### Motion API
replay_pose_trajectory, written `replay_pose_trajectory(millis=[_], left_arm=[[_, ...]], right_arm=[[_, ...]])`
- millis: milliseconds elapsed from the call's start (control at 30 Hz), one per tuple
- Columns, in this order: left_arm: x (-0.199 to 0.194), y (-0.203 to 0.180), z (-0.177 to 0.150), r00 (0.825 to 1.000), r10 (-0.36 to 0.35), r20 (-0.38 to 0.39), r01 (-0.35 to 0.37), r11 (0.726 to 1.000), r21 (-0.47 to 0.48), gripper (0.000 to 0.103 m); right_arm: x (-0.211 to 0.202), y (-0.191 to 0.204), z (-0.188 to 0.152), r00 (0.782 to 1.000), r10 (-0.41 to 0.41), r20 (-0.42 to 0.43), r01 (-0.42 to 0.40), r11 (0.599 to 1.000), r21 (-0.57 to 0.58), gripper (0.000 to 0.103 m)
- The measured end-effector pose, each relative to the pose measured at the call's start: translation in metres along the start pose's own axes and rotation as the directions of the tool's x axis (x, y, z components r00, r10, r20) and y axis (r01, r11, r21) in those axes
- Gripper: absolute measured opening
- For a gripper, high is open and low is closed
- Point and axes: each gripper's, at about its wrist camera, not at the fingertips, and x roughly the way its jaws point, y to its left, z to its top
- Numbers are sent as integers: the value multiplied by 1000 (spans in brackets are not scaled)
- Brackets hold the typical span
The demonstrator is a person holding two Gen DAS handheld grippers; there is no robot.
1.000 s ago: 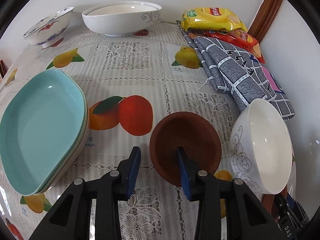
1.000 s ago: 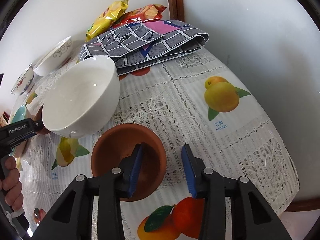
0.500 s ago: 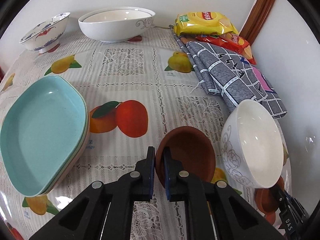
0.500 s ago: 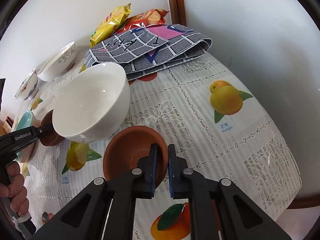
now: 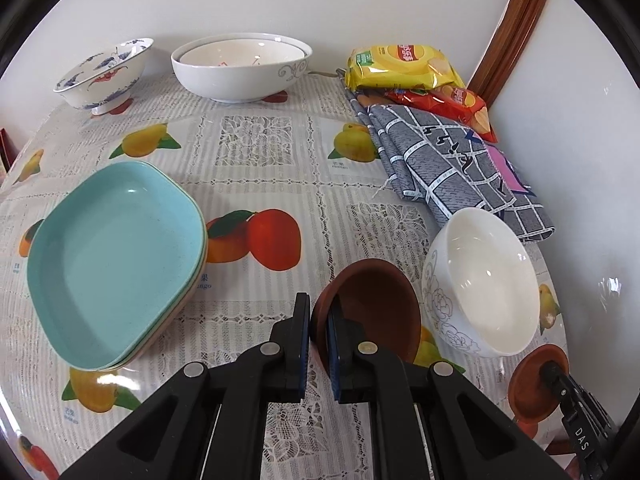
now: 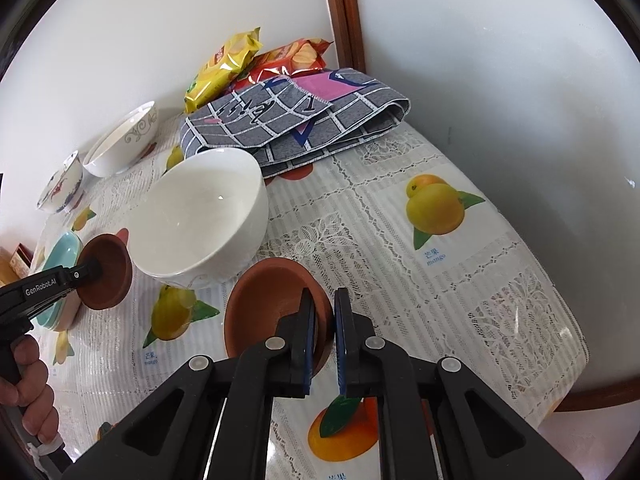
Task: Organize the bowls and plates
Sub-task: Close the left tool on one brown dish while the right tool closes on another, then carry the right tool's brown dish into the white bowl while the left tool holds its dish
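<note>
Between the blue pads of the left hand-held gripper (image 5: 319, 340) sits the rim of a matte terracotta saucer (image 5: 374, 312), pinched and tilted; the right hand-held gripper (image 6: 322, 340) clamps the rim of a second terracotta saucer (image 6: 272, 300) likewise. At two o'clock of the left saucer stands a glossy white bowl (image 5: 484, 284) with a grey flower outline. At nine o'clock lies a stack of shallow, rounded-square plates (image 5: 116, 256), turquoise on top. At twelve o'clock, by the wall, rest a wide white bowl (image 5: 240, 66) and a blue-and-red patterned bowl (image 5: 104, 76). A folded grey checked cloth (image 5: 448, 164) and crinkled snack bags (image 5: 400, 68) sit at one o'clock. A lace-patterned, fruit-printed cloth covers the counter (image 5: 256, 184), against plain white walls.
</note>
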Motion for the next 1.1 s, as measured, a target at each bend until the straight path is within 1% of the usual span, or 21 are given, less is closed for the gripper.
replay_pose_trajectory(millis=[200,500,667,867,1100], left_arm=[[-19,4,2,999,-3,34,4,1000,-7,8],[-47,8,11,997,-11,81,12,1000,-9,8],[-60,15,18,994,-2,108,3,1000,-15,8],[-70,31,21,992,14,125,-10,999,-36,8],[-71,53,23,991,40,125,-32,997,-66,8]], right_arm=[[-19,-3,6,999,-8,42,8,1000,5,9],[-45,-4,24,995,-26,96,25,1000,13,9],[-55,-1,34,992,-15,125,13,1000,15,9],[-58,12,42,989,3,148,-3,1000,-2,9],[-45,33,48,991,29,133,-24,999,-37,9]])
